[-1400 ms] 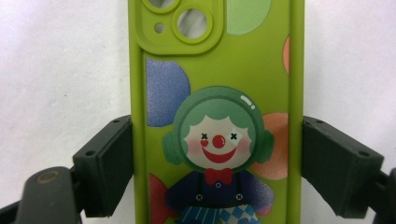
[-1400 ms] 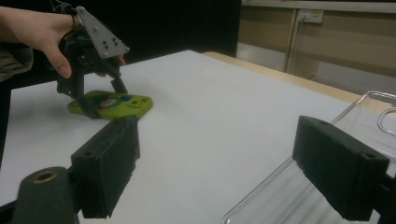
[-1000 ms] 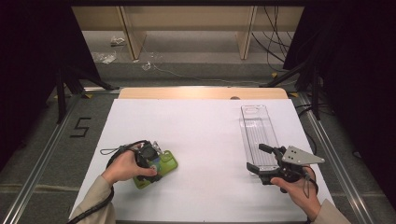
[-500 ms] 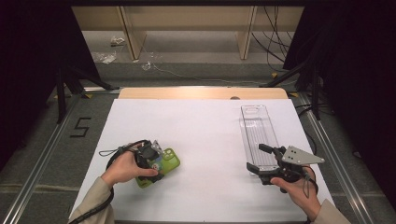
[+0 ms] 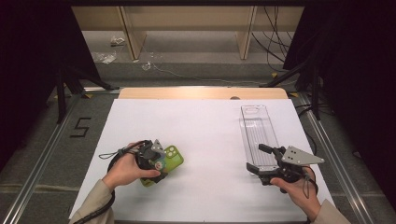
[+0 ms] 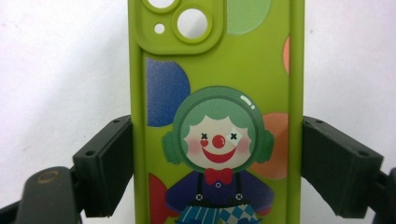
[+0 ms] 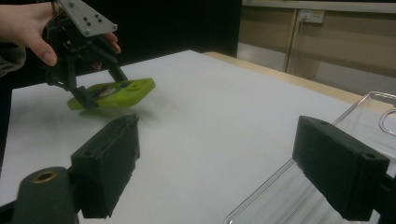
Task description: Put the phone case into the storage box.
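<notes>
Green silicone, a clown-printed phone case, is being clamped across its long sides by the left gripper and is being held tilted just above the white table. Well to the right of that case, a clear tray is being approached by the right gripper, whose jaws are being kept apart with nothing between them. Pickup is judged done; placing remains.

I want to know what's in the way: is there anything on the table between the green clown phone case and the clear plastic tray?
Nothing: the high view shows bare white table between the green clown phone case and the clear plastic tray.
</notes>
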The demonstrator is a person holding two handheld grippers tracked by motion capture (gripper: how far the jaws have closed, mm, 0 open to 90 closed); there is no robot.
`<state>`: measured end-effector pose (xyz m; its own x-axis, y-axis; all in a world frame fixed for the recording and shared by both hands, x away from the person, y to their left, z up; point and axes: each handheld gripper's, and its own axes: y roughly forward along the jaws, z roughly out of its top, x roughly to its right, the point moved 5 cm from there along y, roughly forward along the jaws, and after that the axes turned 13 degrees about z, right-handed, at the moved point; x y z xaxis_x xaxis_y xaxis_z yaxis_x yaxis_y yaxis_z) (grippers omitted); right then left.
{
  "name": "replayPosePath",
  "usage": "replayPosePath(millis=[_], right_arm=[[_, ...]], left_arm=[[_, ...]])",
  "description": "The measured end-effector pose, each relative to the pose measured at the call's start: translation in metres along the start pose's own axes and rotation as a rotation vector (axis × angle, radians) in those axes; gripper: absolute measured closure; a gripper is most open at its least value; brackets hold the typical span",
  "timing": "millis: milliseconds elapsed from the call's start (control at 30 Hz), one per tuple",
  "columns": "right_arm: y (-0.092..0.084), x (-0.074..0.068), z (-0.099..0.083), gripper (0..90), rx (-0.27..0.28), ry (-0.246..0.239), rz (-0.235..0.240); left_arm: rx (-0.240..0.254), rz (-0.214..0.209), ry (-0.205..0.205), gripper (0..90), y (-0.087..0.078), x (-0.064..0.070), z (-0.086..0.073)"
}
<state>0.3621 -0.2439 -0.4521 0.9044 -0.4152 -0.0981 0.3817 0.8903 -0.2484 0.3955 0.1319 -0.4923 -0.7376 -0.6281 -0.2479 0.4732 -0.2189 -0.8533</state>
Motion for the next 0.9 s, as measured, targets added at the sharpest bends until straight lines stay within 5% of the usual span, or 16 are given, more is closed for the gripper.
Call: replayPosePath(millis=[900], right_arm=[[0.001, -0.001, 0.001, 15.8, 0.001, 0.001, 0.0]], left_arm=[[0.189, 0.073, -0.115, 16.3, -0.009, 0.013, 0.007]])
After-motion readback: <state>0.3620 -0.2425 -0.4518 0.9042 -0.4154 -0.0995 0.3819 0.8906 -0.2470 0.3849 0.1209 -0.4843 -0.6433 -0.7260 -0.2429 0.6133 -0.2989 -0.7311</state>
